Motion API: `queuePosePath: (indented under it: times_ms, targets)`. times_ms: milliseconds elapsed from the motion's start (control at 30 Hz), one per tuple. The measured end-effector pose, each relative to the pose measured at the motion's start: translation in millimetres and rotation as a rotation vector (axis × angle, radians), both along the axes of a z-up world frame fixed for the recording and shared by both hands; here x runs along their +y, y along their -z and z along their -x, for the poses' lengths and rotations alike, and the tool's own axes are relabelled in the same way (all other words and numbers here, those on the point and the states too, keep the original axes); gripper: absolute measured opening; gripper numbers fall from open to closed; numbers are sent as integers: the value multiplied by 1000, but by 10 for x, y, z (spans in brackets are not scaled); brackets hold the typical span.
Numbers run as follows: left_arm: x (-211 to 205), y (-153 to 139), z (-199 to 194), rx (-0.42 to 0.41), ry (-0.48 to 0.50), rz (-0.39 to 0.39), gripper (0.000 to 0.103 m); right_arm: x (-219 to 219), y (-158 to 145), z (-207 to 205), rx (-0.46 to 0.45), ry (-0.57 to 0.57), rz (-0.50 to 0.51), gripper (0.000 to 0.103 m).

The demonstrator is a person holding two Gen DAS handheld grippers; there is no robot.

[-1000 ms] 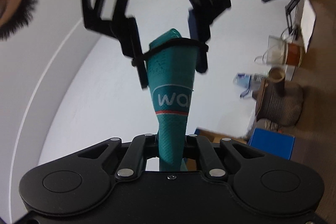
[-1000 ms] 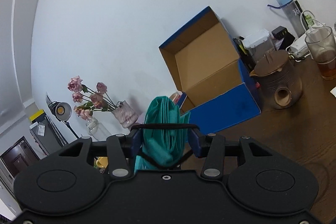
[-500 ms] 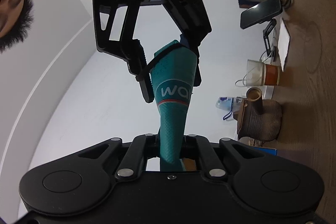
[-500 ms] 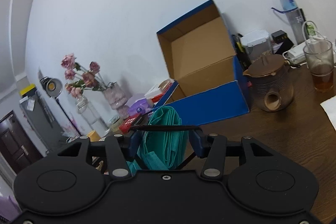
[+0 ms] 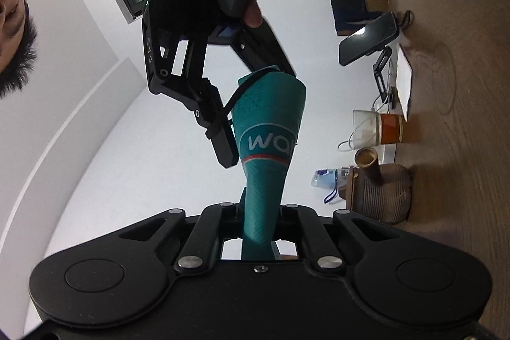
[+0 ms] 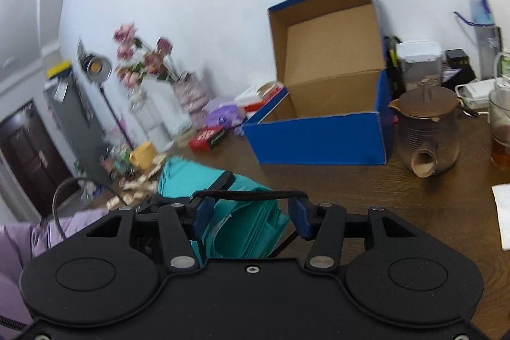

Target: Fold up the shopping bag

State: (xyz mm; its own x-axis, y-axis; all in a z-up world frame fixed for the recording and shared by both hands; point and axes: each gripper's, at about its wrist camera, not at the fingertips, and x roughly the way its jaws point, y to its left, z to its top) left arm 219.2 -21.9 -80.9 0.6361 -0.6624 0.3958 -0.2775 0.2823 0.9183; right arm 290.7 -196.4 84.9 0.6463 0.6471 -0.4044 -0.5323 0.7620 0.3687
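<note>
1. Left gripper [image 5: 259,212]: jaws drawn together, clamped on the lower, narrow end of the teal woven-plastic shopping bag [image 5: 271,142], which is rolled into a tight bundle with white lettering on it. The bundle is held in the air between both tools, clear of the dark wooden table [image 6: 398,196]. Risk: the grip is on a slim, slick end only. If the other tool pulls along the roll, the end could slide out and the folds spring loose.

2. Thin black elastic band [image 5: 236,94]: stretched across the right tool's tips and lying over the wide end of the bundle. Risk: it sits near the top edge, so it may roll off the end instead of seating round the middle. If it snaps off a tip early, it would catch only part of the layers.

3. Right gripper [image 6: 248,217]: jaws standing apart, straddling the bundle's wide end; pads look clear of the fabric. Risk: the layered edges [image 6: 251,231] are exposed here and could fan out if the band misses.

4. Clutter: blue open cardboard box [image 6: 318,136] and brown ridged clay teapot [image 6: 427,133] stand well apart; a dropped bundle would likely land short of them.
</note>
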Motion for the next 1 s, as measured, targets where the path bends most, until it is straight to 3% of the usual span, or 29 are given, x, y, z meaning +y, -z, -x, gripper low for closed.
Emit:
queuePosePath:
  times_ms: [267, 400, 500, 600, 667, 767, 867, 1000]
  targets:
    - [123, -44, 150, -24, 79, 10, 8, 45, -54, -72, 48, -163, 61, 54]
    - [185, -91, 226, -30, 119, 7, 8, 169, -114, -9, 40, -275, 164, 55]
    - [167, -123, 259, 2, 128, 38, 8, 141, -135, -49, 61, -316, 151, 55]
    - [83, -238, 288, 98, 96, 127, 8, 21, -108, -205, 118, -353, 51, 59]
    - [21, -320, 260, 149, 45, 190, 9, -143, -47, -356, 174, -327, -111, 58]
    - [-53, -348, 208, 148, -21, 226, 9, -259, -22, -394, 197, -238, -237, 58]
    - [-87, -384, 130, 177, -77, 262, 9, -282, -95, -286, 146, -123, -217, 57]
    - [-96, -329, 111, 91, -101, 257, 11, -349, -110, -199, 178, -82, -230, 54]
